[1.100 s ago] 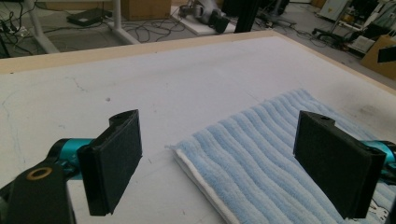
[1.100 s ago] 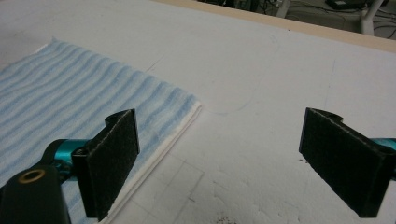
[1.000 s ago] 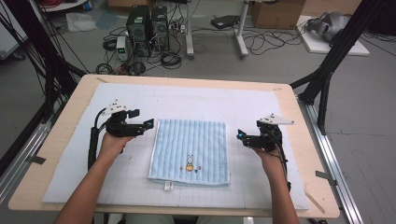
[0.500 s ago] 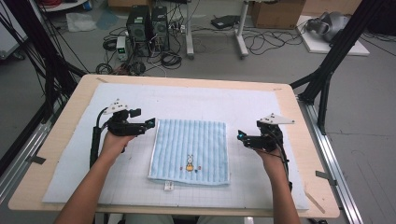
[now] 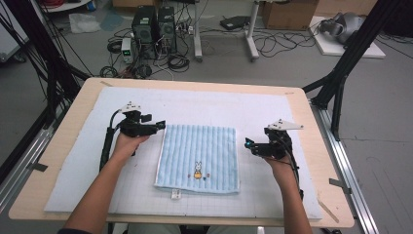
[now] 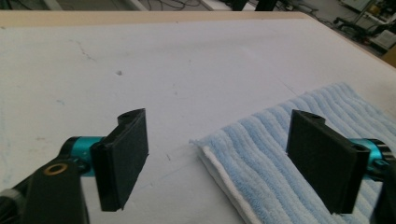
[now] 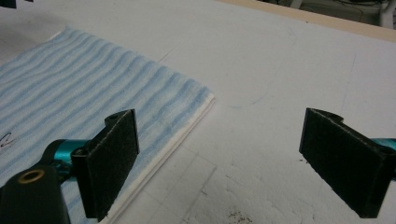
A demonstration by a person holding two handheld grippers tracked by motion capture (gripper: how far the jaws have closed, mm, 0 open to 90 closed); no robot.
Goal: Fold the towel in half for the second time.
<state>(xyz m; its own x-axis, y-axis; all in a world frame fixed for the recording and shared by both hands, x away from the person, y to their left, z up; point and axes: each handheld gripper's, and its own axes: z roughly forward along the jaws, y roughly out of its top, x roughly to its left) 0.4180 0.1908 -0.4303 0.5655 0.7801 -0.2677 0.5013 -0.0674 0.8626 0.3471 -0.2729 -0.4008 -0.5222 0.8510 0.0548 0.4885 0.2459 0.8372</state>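
A light blue ribbed towel with a small embroidered rabbit lay flat at the middle of the white padded mat covering the wooden worktop. The left tongs hung at the towel's far left corner, their jaws wide but just having begun to close, with that corner lying between them and not yet pinched. The right tongs stood gaping just off the towel's right edge, touching nothing. To take the corner well, the left tongs would probably need to go low enough for one jaw to slip under the white hem, so that the whole thickness is caught rather than the top pile alone; the right tongs should likely take the matching far right corner before any lift, keeping the cloth even. Whether the towel was a single layer or already doubled was hard to make out from its edge, and in the high view the jaw tips were too small to judge contact.
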